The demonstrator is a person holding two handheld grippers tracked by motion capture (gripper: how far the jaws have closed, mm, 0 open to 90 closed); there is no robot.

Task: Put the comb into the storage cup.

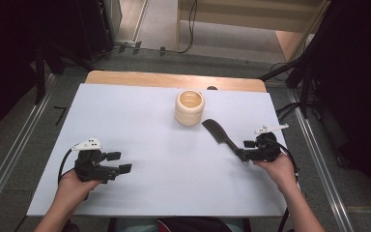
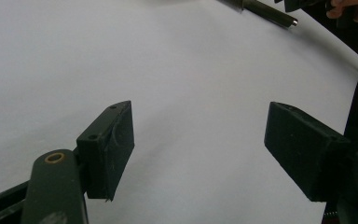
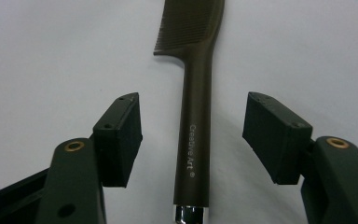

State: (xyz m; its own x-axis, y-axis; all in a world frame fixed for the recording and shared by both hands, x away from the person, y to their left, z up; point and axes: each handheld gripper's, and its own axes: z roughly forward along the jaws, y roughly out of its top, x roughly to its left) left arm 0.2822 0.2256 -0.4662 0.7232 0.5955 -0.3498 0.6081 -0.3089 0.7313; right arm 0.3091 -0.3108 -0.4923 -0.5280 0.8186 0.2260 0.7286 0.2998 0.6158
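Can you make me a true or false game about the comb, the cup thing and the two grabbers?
1. The right gripper has its fingers open on either side of the comb handle. True.
2. The comb stands inside the cream ribbed cup. False: it lies flat on the white table, beside the cup.
3. The left gripper is shut on the cup. False: it is open over bare table, apart from the cup.
4. The comb handle has writing on it. True.
5. The cup lies tipped over. False: it stands upright.
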